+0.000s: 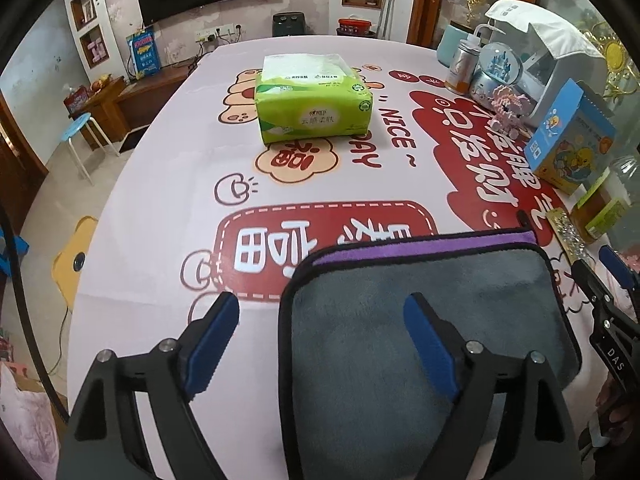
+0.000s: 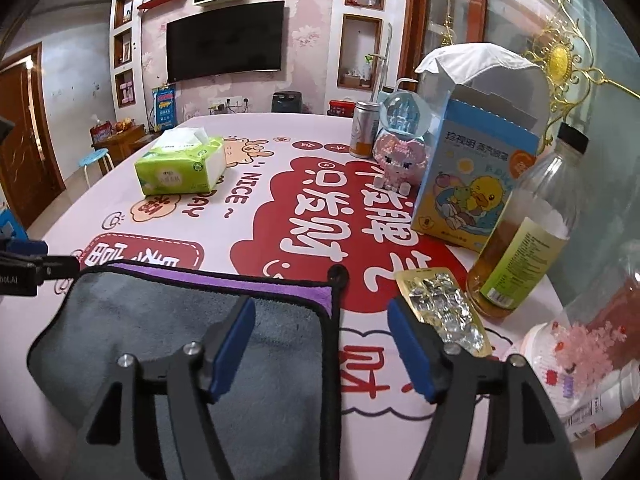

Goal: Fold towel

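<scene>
Towel flat on the counter, gray and soft, black trim, purple strip along the far edge. Already folded small, by the look of it. Left hand-held gripper wide open over the towel's left edge, one finger above the cloth. Right hand-held gripper wide open over the right edge. Both equally near. Nothing held. Foil pill pack just right of the towel.
</scene>
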